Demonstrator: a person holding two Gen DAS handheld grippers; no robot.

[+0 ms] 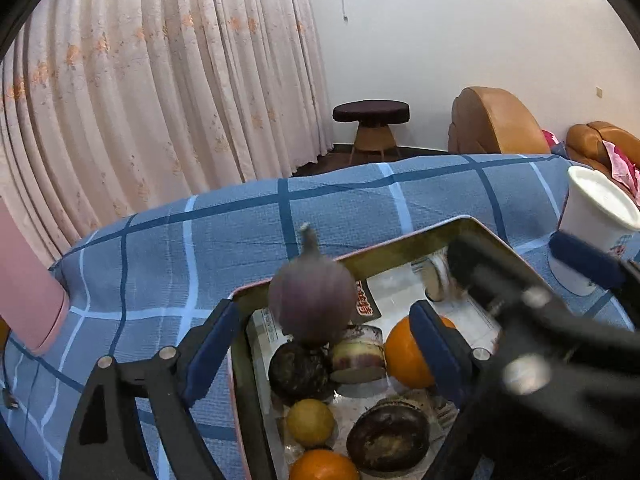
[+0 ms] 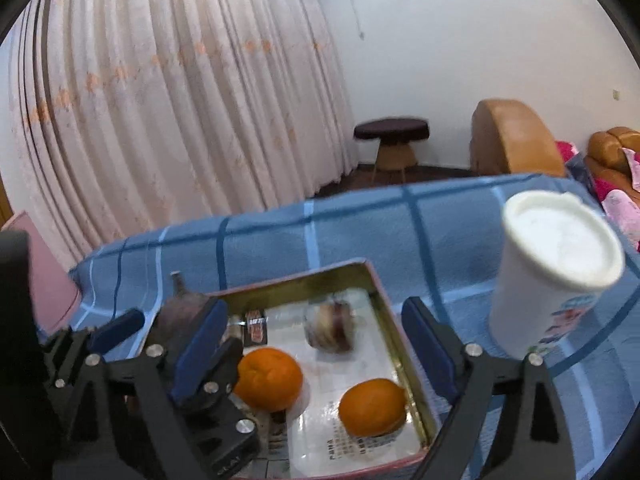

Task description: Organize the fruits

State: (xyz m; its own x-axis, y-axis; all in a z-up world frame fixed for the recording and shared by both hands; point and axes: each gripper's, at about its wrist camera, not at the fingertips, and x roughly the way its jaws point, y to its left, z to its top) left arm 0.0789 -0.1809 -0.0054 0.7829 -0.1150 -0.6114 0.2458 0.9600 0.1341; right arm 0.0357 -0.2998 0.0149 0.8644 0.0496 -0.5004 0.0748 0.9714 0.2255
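Crowding the tin tray (image 2: pixel 394 312): oranges (image 2: pixel 269 378), white cup (image 2: pixel 554 268) alongside.

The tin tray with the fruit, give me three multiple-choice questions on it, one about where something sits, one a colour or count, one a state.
1. Where does the white cup stand?
A. inside the tin tray
B. on the blue checked cloth, outside the tray's right wall
C. on the stool

2. How many orange fruits does the right wrist view show in the tin tray?
A. none
B. two
C. five

3. How does the right hand-held gripper stand?
A. open, nothing between its pads
B. shut on an orange
C. shut on the cup

Answers:
1 B, the cup rests on the blue checked cloth.
2 B, one orange left, another orange right.
3 A, its blue pads stand wide apart.
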